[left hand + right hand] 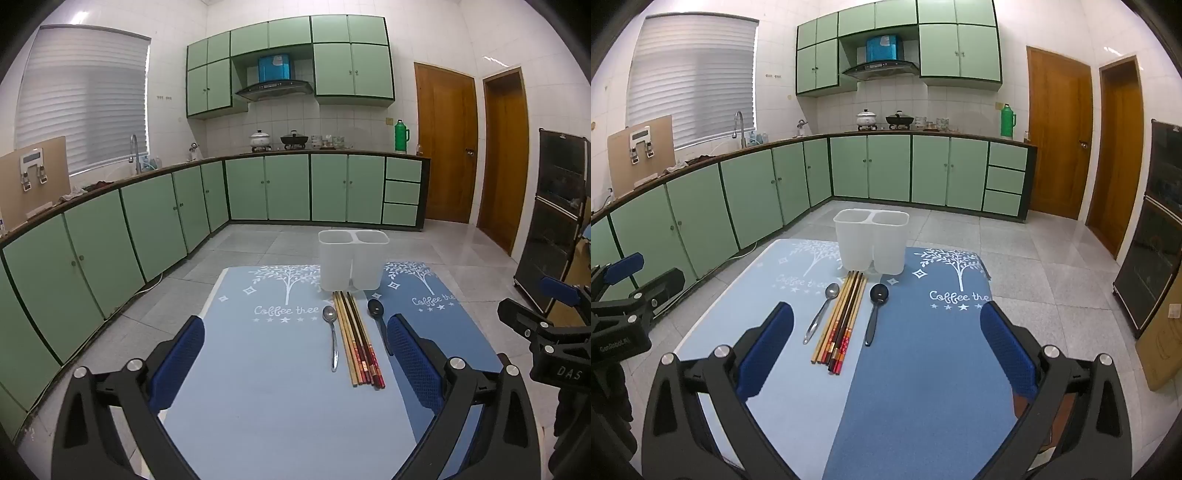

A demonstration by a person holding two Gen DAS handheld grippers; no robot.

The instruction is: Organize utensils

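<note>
A bundle of chopsticks [360, 341] lies in the middle of the table [258, 387], running from the far edge toward the near one, on the seam where the light-blue mat [240, 369] meets the dark-blue mat [923, 369]. Just beside it on the light mat lies a metal spoon [332, 336], and on the other side, on the dark mat, a black spoon [876, 312]; neither touches the bundle. A white two-compartment holder [351, 264] stands upright at the far edge, just behind the chopstick tips.

Each mat carries white tree prints and the words "Coffee tree", cut off on the dark mat.

The left gripper [295, 365] is spread wide over the near part of the light mat, holding nothing. The right gripper [886, 354] is equally wide apart above the dark mat, also empty; its body reads "DAS" in the left view, and the left one's reads "GenRobot.AI" in the right view.
</note>
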